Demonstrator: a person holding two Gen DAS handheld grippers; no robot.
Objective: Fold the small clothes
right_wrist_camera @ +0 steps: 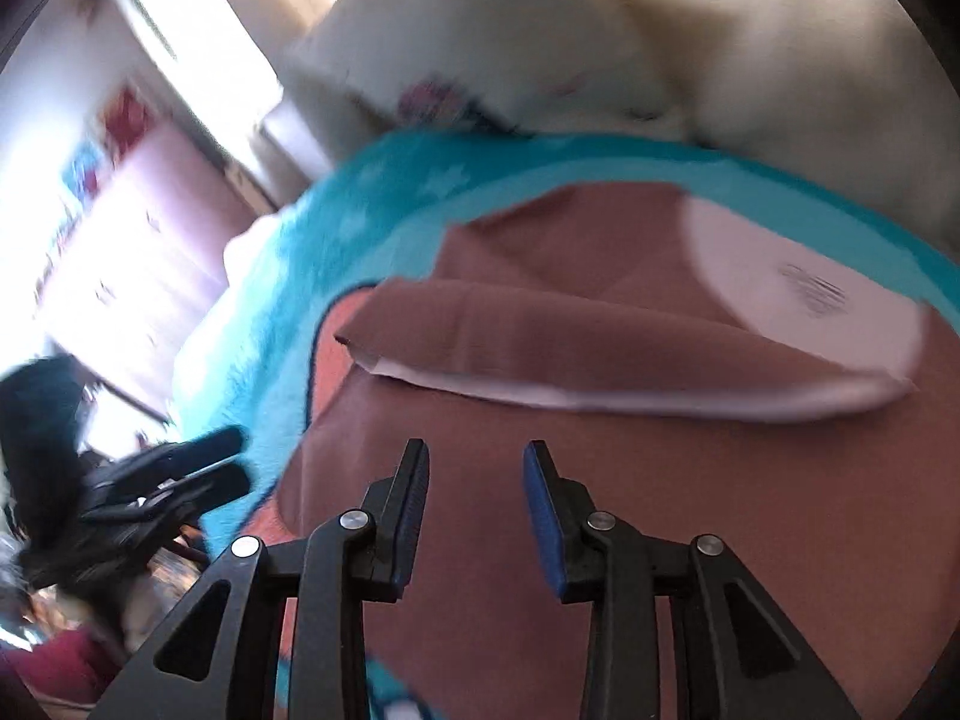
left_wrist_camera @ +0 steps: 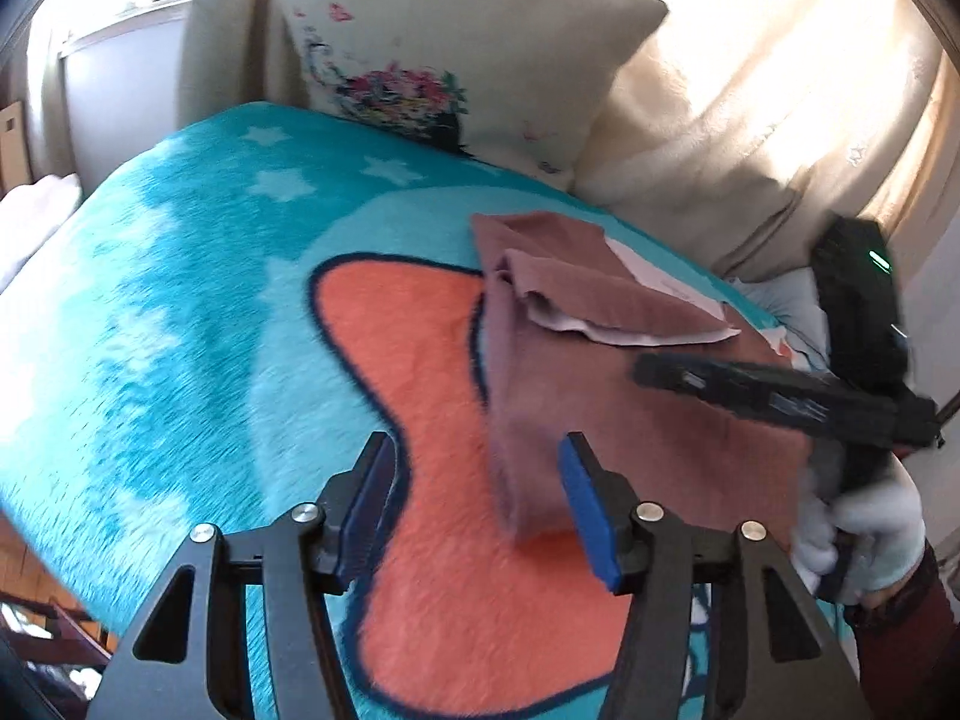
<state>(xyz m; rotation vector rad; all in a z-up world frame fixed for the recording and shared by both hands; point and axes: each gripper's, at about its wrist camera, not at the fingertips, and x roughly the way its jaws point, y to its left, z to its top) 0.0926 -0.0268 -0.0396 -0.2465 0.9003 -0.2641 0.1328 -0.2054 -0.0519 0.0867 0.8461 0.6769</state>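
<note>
A small brown garment (left_wrist_camera: 630,420) with a pale lining lies on a turquoise blanket (left_wrist_camera: 180,300); one flap is folded over its top. My left gripper (left_wrist_camera: 477,441) is open and empty, over the garment's left edge. My right gripper (right_wrist_camera: 477,450) is open and empty, low over the garment (right_wrist_camera: 690,510) below the folded flap (right_wrist_camera: 570,336). The right gripper also shows in the left wrist view (left_wrist_camera: 648,369), held by a white-gloved hand (left_wrist_camera: 864,534). The left gripper shows blurred in the right wrist view (right_wrist_camera: 231,459).
A cream pillow with a flower print (left_wrist_camera: 444,54) leans at the bed's head. A cream blanket (left_wrist_camera: 750,120) is bunched to its right. The blanket has an orange patch (left_wrist_camera: 420,390). Furniture stands beyond the bed's left edge (left_wrist_camera: 120,72).
</note>
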